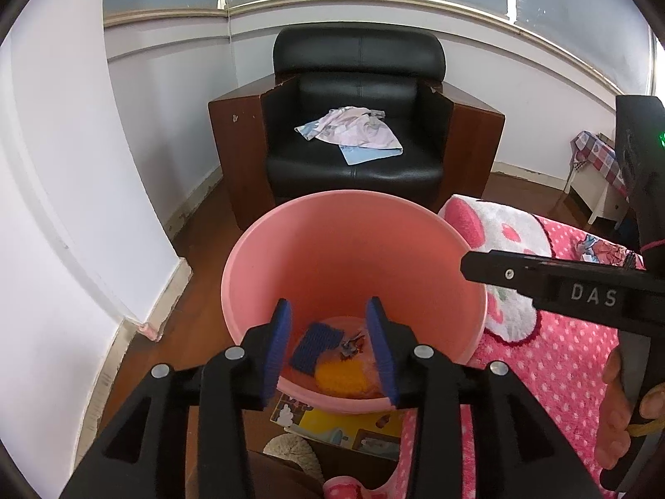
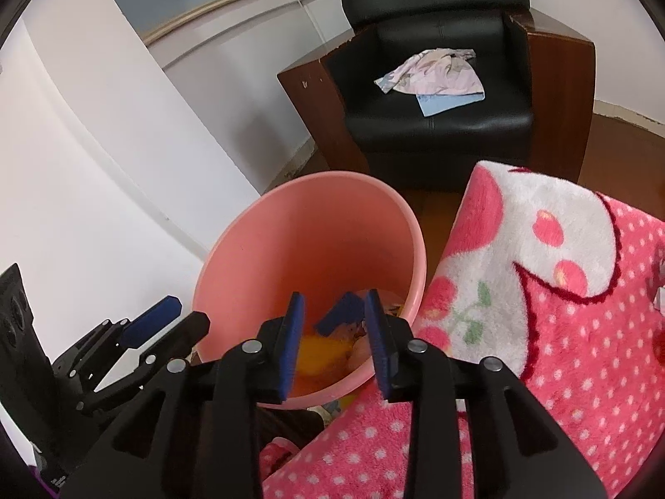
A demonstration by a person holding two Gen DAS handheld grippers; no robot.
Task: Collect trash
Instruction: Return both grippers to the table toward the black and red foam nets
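A pink plastic bin (image 1: 291, 258) stands on the floor beside the bed; it also shows in the right wrist view (image 2: 266, 249). Inside lie a blue ribbed piece (image 1: 315, 346), an orange lump (image 1: 341, 377) and a small crumpled wrapper (image 1: 352, 347). My left gripper (image 1: 332, 349) hangs open and empty over the bin's near rim. My right gripper (image 2: 334, 343) is open and empty over the bin's right near rim. A crumpled wrapper (image 1: 602, 251) lies on the pink blanket behind the right gripper's arm.
A black leather armchair (image 1: 357, 124) with a crumpled cloth (image 1: 353, 131) stands behind the bin. A pink dotted blanket (image 2: 540, 332) covers the bed at right. A white wall (image 1: 62, 208) runs along the left. A picture book (image 1: 332, 428) lies under the bin's front.
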